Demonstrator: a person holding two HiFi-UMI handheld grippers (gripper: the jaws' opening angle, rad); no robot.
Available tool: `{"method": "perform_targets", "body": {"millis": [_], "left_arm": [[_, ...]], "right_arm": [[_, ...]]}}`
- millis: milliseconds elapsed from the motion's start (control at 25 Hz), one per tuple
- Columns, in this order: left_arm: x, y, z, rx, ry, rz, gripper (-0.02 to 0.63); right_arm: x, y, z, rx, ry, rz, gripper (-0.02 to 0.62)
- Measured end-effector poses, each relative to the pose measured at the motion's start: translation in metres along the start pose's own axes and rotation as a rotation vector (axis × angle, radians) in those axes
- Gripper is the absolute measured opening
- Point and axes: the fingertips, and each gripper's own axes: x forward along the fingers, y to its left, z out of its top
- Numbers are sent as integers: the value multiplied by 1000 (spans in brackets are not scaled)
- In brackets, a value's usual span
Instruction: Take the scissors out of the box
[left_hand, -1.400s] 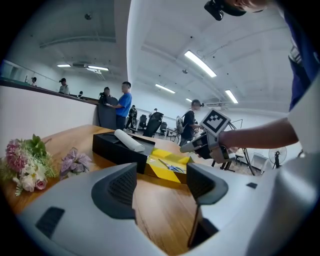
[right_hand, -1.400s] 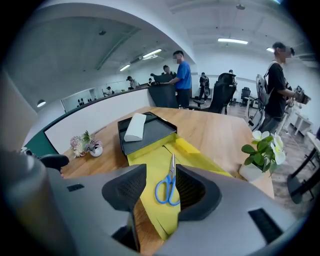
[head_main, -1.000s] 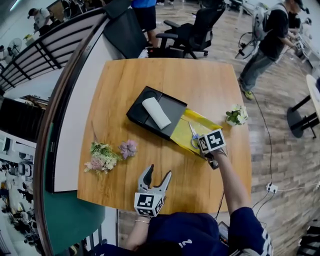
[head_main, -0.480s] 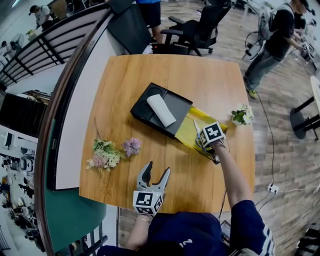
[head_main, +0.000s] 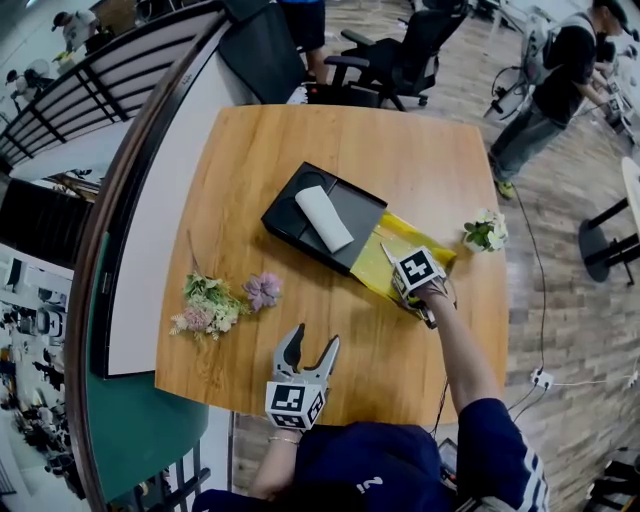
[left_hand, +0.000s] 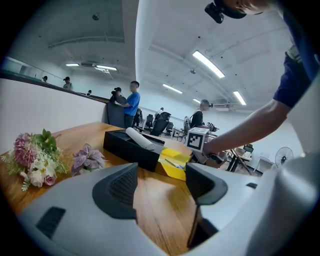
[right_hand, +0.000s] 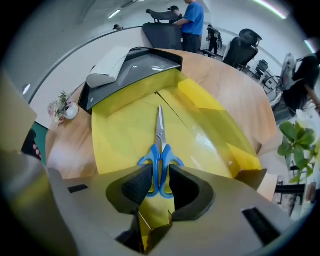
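Head view: hand-held gripper (head_main: 402, 286) onto scissors (right_hand: 160, 131)

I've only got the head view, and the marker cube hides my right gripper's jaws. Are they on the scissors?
Observer: Yes. In the right gripper view, the right gripper has its jaws closed in on the middle of the blue handles of the scissors.
Operator: Are they lifted yet?
Observer: Not that I can see. They lie flat on the floor of the yellow tray.
Operator: Which way do the blades point?
Observer: The blades are together, tip pointing away from the gripper toward the black box.
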Motion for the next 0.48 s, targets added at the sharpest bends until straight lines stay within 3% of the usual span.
{"method": "perform_targets", "body": {"millis": [360, 480], "left_arm": [[-5, 3, 0, 2, 9, 12, 298], [-9, 1, 0, 2, 9, 14, 295]], "right_arm": [[-6, 7, 1, -118, -34, -13, 97], [-12, 3, 0, -145, -57, -62, 95]]}}
